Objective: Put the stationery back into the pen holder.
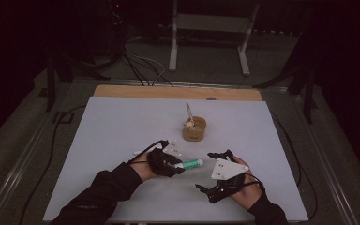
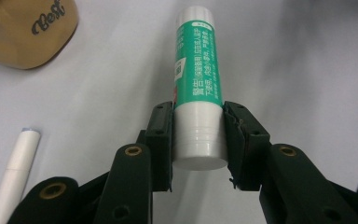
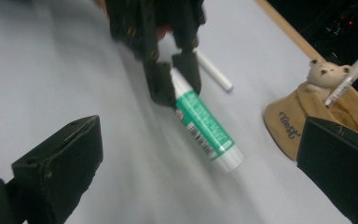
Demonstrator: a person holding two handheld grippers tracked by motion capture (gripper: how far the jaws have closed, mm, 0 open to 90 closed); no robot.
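Fingers (image 2: 163,135) on glue stick (image 2: 198,88), white table sheet (image 1: 122,131), dark room.

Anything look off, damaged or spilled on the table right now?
Nothing stands out. The left gripper grips the green glue stick squarely at its base, the white pen lies loose beside it, and the tan holder stands upright, unspilled.

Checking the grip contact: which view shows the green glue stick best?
The left gripper view: the glue stick sits close up, its white end clamped between the left gripper's pads. The right gripper view shows its whole length, slightly blurred. In the high view it is small, beside the right gripper, whose jaws stand open.
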